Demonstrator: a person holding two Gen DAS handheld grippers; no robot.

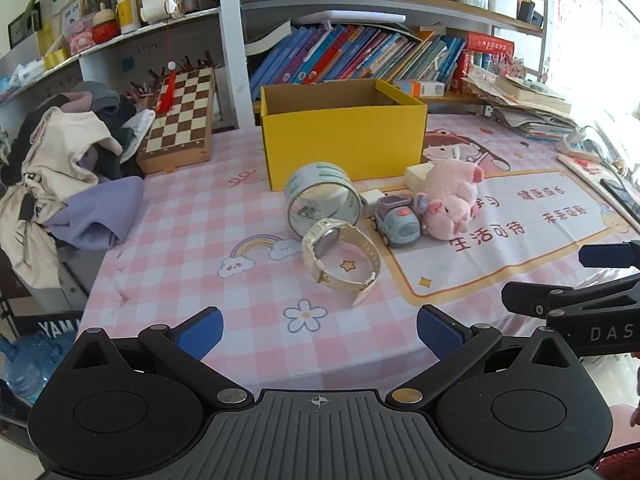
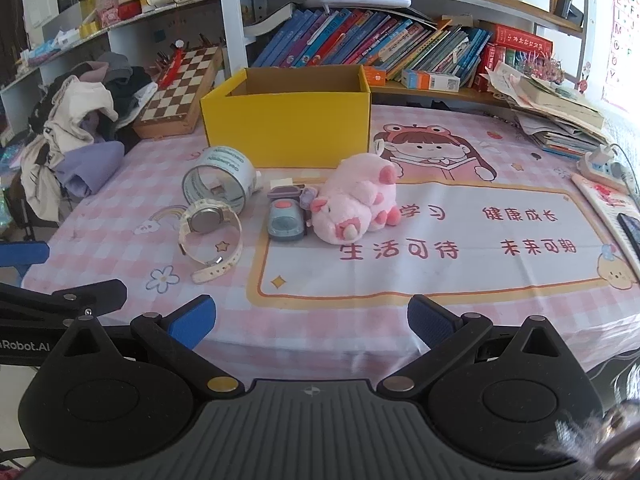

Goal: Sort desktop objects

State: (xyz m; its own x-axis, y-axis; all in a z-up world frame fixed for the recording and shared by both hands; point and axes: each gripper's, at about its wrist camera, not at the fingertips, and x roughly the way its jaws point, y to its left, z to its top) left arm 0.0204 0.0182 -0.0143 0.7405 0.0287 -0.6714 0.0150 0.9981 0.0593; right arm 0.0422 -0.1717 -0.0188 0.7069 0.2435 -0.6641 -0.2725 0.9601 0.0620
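Both grippers hang low at the near edge of the table [image 1: 192,248], jaws spread wide and holding nothing: the left gripper [image 1: 319,330] faces the watch [image 1: 340,258], the right gripper [image 2: 311,322] faces the printed mat [image 2: 460,240]. Around the work, a heap of clothes [image 1: 68,176] crowds the far left, a chessboard [image 1: 180,116] leans behind it, books [image 1: 352,56] fill the shelf at the back and a stack of papers [image 2: 556,116] sits far right. The yellow box [image 1: 344,136] stands open-topped mid-table, behind the clutter. Just in front of it the tape roll [image 1: 322,200] lies on its side, its open core facing the near-left. The watch sits just ahead of the tape, touching or nearly so, on its edge with the strap looped and the loose end trailing toward the near edge. To the right the toy car [image 1: 398,220] points toward the grippers, pressed against the pink pig [image 1: 452,204], which lies along a line running from far right to near left, snout toward the near edge. A white block [image 1: 418,176] sits behind the pig, by the box wall. Nothing stands between either gripper and these things
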